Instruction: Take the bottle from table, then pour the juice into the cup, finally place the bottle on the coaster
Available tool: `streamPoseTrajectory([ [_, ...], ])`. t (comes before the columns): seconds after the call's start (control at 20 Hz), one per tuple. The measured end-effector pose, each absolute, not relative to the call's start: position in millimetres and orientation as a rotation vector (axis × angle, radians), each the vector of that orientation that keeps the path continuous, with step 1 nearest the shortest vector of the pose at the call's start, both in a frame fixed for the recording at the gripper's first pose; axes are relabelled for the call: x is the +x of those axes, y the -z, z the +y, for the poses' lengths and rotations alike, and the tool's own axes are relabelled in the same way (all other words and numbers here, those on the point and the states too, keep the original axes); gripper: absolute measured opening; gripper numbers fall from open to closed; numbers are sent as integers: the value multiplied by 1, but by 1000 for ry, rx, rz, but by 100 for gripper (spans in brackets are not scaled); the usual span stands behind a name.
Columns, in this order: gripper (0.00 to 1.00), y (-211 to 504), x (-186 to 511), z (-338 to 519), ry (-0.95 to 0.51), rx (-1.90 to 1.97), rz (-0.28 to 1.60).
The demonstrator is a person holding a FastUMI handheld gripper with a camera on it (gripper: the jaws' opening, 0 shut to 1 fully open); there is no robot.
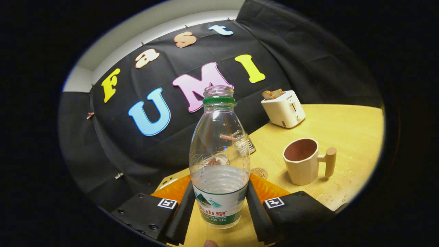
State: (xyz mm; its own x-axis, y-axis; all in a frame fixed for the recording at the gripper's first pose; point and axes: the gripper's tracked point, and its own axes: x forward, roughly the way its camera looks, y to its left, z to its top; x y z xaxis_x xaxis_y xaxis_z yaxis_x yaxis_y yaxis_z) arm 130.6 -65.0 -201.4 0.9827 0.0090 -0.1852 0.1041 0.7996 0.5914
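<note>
Tongs (219,202): clamped on open water bottle (219,161), both fingers pressed against labelled lower body, bottle lifted and upright. Mug (301,161): right of bottle, on table (349,130). Coaster (259,172): just behind bottle. Toaster (284,108): beyond bottle, right. Advised: carry neck over mug, tilt slowly.

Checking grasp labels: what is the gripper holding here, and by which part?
The bottle, clamped between the gripper's two fingers at its lower body, around the label, uncapped neck upward.
</note>
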Motion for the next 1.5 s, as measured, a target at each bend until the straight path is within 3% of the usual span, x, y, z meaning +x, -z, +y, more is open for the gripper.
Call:
streamPoseTrajectory([
  [0.7, 77, 235, 154, -82, 32, 1210, 267],
  [1.5, 77, 248, 174, -93, 111, 1503, 257],
])
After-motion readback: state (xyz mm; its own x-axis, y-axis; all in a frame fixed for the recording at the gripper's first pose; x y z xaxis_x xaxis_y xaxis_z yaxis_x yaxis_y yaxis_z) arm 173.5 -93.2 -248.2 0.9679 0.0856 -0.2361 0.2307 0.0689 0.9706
